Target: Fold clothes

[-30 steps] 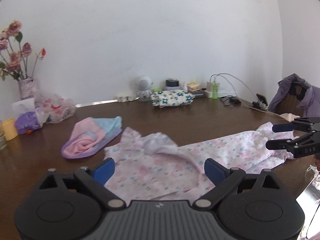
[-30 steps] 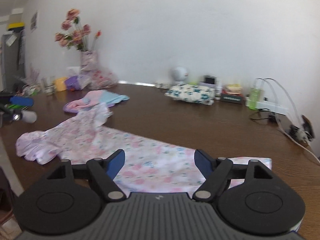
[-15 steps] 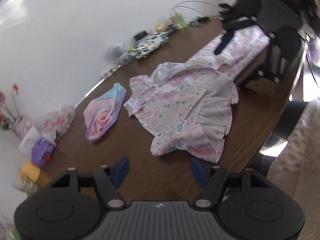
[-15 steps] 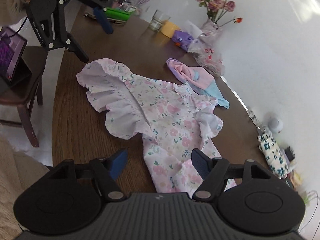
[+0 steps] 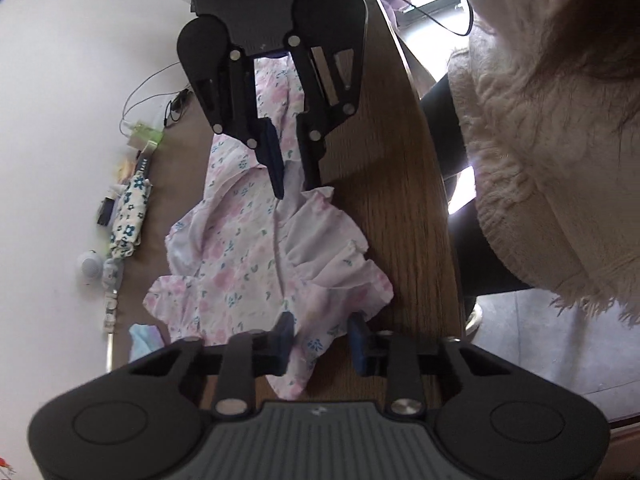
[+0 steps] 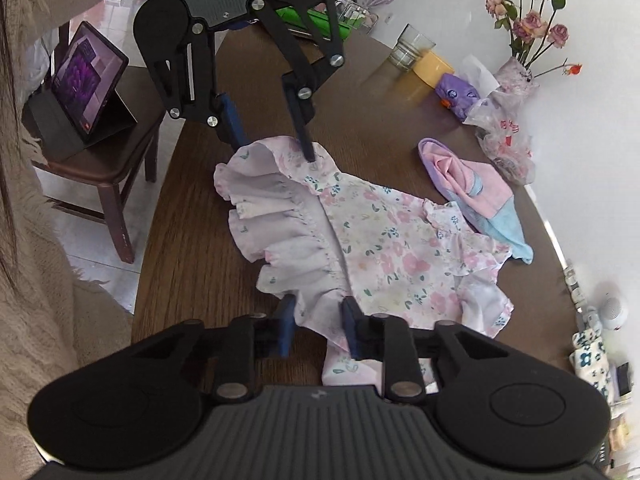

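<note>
Left gripper (image 5: 322, 344): jaws apart, straddling the ruffled hem of the floral dress (image 5: 256, 264), cloth lying between the blue pads (image 5: 285, 338) without being pinched. Seen from the opposite side (image 6: 276, 142), tips down at the far corner of the same ruffle, one finger touching the fabric, the other just off its edge.

Right gripper (image 6: 318, 326): jaws likewise apart, set over the near end of the ruffle, fabric passing between the pads (image 6: 349, 320). From the left wrist camera (image 5: 294, 176), tips pointing down onto the dress along the seam where the ruffle meets the skirt; whether the cloth is actually nipped there cannot be told.

Between the two tools: dress spread flat on the wooden table (image 6: 360, 120), ruffle toward the table edge, bodice away from it.

Beyond the dress, away from the tools: folded pink and blue garment (image 6: 472, 192) just beside it; farther off, purple toy (image 6: 458, 94), yellow container (image 6: 432, 68), glass (image 6: 410, 46), vase of pink roses (image 6: 520, 76).

Off the table edge: chair (image 6: 100, 160) holding a tablet (image 6: 88, 80).
</note>
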`<state>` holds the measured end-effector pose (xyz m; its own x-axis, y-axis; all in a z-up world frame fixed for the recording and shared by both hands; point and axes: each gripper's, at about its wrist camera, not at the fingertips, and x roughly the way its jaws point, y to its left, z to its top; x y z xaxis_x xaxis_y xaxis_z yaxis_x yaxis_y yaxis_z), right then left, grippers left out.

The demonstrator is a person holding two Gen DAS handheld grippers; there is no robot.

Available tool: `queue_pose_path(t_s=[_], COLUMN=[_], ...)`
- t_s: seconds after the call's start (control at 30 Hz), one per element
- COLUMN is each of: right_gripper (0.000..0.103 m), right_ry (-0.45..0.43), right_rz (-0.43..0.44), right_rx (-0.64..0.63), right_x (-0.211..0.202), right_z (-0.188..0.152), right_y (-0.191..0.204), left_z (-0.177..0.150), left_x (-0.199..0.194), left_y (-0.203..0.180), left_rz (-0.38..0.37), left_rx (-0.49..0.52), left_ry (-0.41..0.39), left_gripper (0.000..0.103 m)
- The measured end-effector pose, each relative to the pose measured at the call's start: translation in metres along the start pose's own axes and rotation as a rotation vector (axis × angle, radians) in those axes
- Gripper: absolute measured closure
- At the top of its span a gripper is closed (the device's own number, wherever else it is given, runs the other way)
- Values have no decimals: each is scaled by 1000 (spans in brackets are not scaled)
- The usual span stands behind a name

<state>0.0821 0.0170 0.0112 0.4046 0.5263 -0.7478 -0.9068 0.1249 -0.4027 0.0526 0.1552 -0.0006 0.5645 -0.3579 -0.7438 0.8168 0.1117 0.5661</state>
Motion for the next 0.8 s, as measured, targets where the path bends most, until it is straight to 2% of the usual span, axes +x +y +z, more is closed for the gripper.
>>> queue_pose_path(t_s=[0.03, 0.07, 0.13, 0.2, 0.33, 0.4, 0.43, 0.47, 0.5, 0.6, 0.67, 0.7, 0.73, 0.8], right_gripper=[95, 96, 97, 97, 97, 96, 96, 95, 93, 84, 83, 83, 83, 83], right_ry=[-13, -33, -86, -137, -151, -121, -112, -107, -108, -141, -191, -216, -239, -275], right_rz=[27, 55, 120, 181, 224, 217, 207, 204, 199, 167, 110, 82, 58, 35], right_rx=[34, 80, 229, 431, 847, 967, 987, 992, 992, 969, 938, 922, 902, 848], right_x=[-1, -2, -6, -6, 11, 23, 27, 31, 32, 24, 8, 0, -7, -18], right_z=[-1, -2, -7, -14, -43, -57, -61, -64, -65, -66, -63, -61, -59, -51], right_y=[-5, -11, -31, -61, -118, -132, -134, -133, -132, -127, -122, -119, -116, -106], left_z=[0, 0, -12, -30, -65, -83, -92, -97, -96, -91, -89, -87, -83, -70], left_x=[0, -2, 2, 9, 23, 30, 33, 36, 38, 35, 25, 18, 12, 4], left_y=[2, 9, 32, 55, 101, 124, 135, 139, 136, 128, 125, 124, 123, 121], left_rz=[-27, -56, -70, -64, -51, -44, -40, -41, -45, -28, 36, 82, 129, 185], left_rx=[9, -32, -233, -435, -839, -1040, -1141, -1193, -1189, -1170, -1156, -1147, -1131, -1081], left_ry=[-13, -36, -61, -70, -87, -95, -99, -97, -87, -67, -73, -78, -87, -114], left_gripper=[98, 98, 98, 98, 96, 96, 96, 96, 96, 87, 79, 72, 69, 69])
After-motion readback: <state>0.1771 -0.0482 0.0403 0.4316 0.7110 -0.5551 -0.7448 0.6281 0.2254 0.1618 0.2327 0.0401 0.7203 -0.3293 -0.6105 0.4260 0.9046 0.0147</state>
